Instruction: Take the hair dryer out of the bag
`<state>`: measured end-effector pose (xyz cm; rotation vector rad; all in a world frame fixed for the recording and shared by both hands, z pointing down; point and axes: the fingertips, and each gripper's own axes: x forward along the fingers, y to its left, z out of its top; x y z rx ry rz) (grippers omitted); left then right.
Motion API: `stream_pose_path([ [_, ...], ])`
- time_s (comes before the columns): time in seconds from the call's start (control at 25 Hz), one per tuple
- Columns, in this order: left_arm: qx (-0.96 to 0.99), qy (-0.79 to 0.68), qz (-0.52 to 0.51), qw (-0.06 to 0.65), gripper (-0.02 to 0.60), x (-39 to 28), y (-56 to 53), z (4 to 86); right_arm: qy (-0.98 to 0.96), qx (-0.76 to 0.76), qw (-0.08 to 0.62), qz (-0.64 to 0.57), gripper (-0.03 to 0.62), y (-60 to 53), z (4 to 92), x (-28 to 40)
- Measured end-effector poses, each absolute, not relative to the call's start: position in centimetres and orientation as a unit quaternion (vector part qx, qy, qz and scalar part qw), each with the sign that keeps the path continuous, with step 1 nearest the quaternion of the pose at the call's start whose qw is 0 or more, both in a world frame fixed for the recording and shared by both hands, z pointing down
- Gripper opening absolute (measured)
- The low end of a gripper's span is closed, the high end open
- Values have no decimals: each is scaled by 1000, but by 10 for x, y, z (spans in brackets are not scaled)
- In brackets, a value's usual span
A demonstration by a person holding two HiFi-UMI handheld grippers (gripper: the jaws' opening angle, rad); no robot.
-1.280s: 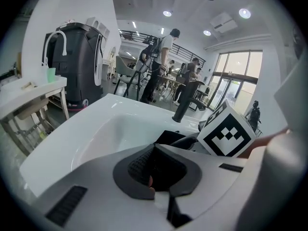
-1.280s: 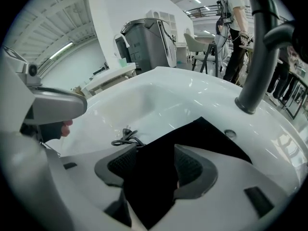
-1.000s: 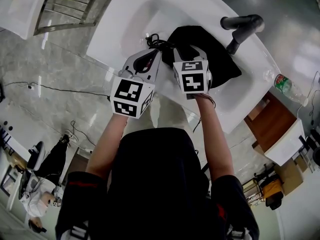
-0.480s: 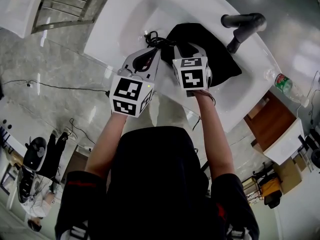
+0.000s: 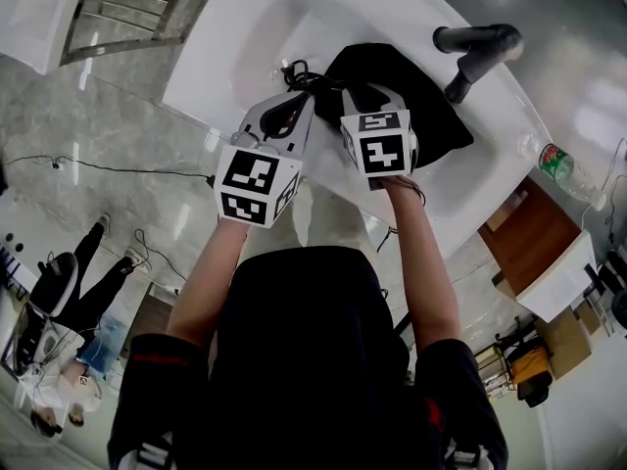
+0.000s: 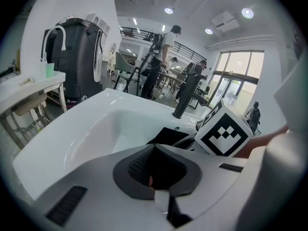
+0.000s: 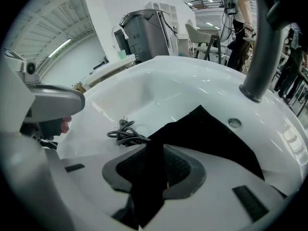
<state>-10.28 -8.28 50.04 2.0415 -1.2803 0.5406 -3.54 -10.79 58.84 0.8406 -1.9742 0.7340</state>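
Black bag point(image 5: 436, 106) is lying in the white sink point(image 5: 255, 47) — right gripper point(image 7: 154, 174) jaws have just been closing and are pinching a fold of it. Left gripper point(image 6: 156, 177) is sitting fully closed, empty. Cord point(image 7: 126, 134) is lying coiled beside the bag — hair dryer hidden.

left tool point(image 5: 297, 101) clamped shut; right tool point(image 5: 374, 93) jaws have just been closing on black bag point(image 7: 207, 134).

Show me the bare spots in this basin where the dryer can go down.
Bare: the basin floor between the coiled cord and the far rim, and the flat rim right of the black bag, beside the faucet. Crowded: the middle, where bag and cord lie close together.
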Motion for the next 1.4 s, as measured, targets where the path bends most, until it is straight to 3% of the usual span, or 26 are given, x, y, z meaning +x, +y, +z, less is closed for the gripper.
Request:
stream_pose_path([
  [0.52,781,-487,208,332,12,-100,-82,504,-789,346,419,288,46,-109,585,-30],
  [1.4,789,-472,221,326,12,-92,-80,503,-780,375,412,285,40,-104,571,-10],
])
